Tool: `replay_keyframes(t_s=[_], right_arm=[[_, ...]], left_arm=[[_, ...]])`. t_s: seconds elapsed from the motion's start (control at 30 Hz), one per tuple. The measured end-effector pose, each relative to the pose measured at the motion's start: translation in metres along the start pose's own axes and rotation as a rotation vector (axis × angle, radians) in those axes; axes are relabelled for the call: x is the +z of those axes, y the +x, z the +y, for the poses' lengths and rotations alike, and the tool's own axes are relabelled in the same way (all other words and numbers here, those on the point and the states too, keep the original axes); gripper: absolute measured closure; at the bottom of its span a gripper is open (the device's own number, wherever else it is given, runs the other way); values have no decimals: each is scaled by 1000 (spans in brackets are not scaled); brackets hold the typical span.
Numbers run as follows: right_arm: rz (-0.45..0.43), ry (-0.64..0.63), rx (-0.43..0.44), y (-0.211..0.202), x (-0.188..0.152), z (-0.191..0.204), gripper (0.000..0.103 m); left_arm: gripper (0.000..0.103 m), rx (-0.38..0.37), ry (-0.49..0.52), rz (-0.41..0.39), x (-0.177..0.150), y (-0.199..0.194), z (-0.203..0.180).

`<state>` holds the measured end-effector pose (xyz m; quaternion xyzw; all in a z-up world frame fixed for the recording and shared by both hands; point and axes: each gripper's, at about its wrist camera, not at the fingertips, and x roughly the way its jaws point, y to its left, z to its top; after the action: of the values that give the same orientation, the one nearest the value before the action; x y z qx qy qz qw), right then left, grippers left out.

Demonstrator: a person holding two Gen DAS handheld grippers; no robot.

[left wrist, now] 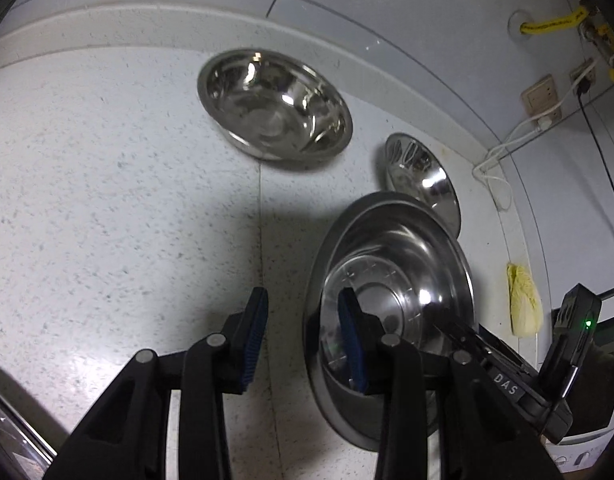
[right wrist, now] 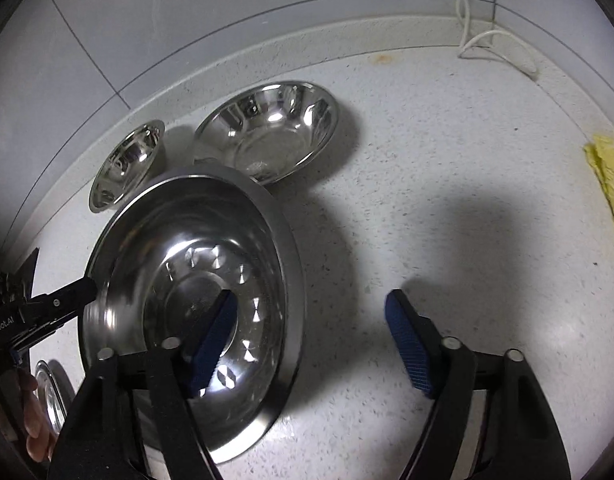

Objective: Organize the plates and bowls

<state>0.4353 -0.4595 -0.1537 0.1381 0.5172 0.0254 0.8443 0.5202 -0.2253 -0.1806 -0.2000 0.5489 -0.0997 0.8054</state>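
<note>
My left gripper (left wrist: 303, 340) hangs spread over the near rim of the big steel plate (left wrist: 411, 248), pinching nothing; my right gripper (right wrist: 311, 340) is spread at its opposite rim. I'd seat both on the rim before squeezing. Behind the plate sit a large bowl (left wrist: 275, 104) and a small bowl (left wrist: 423, 176), almost touching it; yellow cabbage (left wrist: 525, 304) lies to the right.

Dim overhead light, hard shadows on the counter (right wrist: 467, 160), steel glare (fisheye-bent, dark-cornered edges).
</note>
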Motion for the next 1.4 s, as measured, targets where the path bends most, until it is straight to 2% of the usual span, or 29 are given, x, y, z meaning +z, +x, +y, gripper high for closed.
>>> replay_keyframes(t_s=[0.07,0.1,0.13,0.17,0.23,0.3,0.47,0.63,0.83,0.97,1.13,1.4], right_arm=[[7,-6,-1,5,0,1,46],[8,-15,-5,6,-1,2,55],[9,-21,-8,7,0,3,64],[9,-29,-13,8,-1,4,69],[6,-52,-23,8,-2,7,82],[-4,-68,-17,4,-5,10,90],[-54,-96,-31,-22,-19,23,90],[-71,-133,-17,-62,-50,35,90],[4,-189,21,-88,-119,45,90],[52,-195,25,-89,-150,46,91],[64,-183,22,-87,-157,37,90],[52,-166,25,-88,-154,27,89]], left_arm=[[71,-3,-1,19,0,8,0],[72,-9,-3,25,0,10,0],[81,-16,-3,32,-1,13,0],[87,-20,-1,43,-1,16,-1],[95,-47,-6,67,-3,21,0],[95,-46,5,58,-7,15,-1],[95,-66,18,34,-23,-14,-3],[95,-88,33,37,-65,-50,0],[95,-75,22,104,-131,-64,26],[95,-72,17,128,-155,-60,33],[95,-73,17,131,-168,-56,34],[93,-75,58,131,-171,-52,30]])
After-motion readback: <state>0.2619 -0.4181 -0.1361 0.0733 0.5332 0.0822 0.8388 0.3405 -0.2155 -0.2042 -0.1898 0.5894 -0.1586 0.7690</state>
